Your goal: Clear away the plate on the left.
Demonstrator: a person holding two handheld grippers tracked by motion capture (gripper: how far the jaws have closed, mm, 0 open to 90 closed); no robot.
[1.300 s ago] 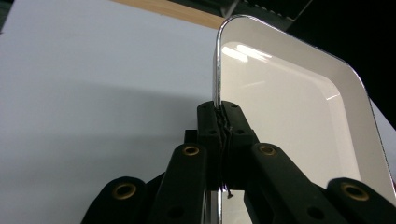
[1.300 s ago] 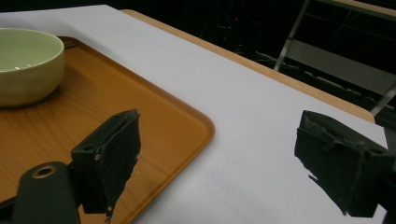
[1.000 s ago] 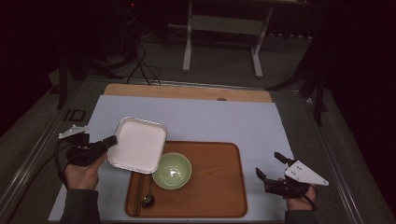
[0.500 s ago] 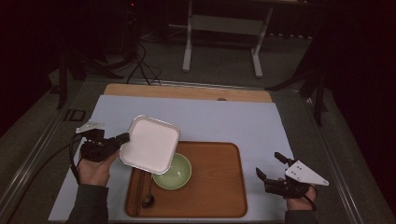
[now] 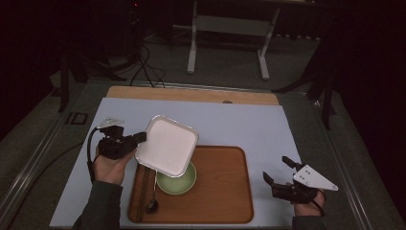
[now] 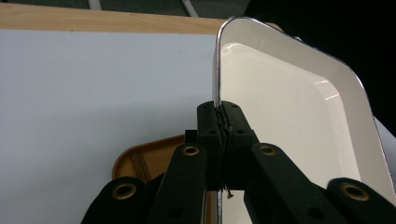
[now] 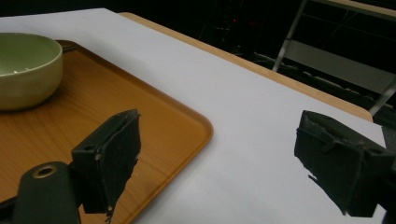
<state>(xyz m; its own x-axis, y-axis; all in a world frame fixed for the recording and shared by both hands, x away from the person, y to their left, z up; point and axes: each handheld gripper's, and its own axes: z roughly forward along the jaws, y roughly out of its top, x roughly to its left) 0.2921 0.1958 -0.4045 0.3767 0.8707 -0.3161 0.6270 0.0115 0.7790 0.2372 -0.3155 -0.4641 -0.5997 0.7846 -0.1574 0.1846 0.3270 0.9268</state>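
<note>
A wooden tray point(image 5: 225, 201) lies on the near middle of a desk point(image 5: 249, 124) covered by a pale sheet. A green bowl point(image 5: 178, 181) sits at the tray's left, with a dark spoon point(image 5: 152, 201) just left of it. Beyond the far edge stands a white metal frame point(image 5: 230, 28) on the floor.

I'm working in what looks like a lab or test room: a wooden table point(image 5: 191, 94) under a pale sheet point(image 5: 249, 127), cables point(image 5: 143, 72) on the floor beyond the table, and a metal-legged stand point(image 5: 227, 43) farther behind, though the dark surroundings hide much.
</note>
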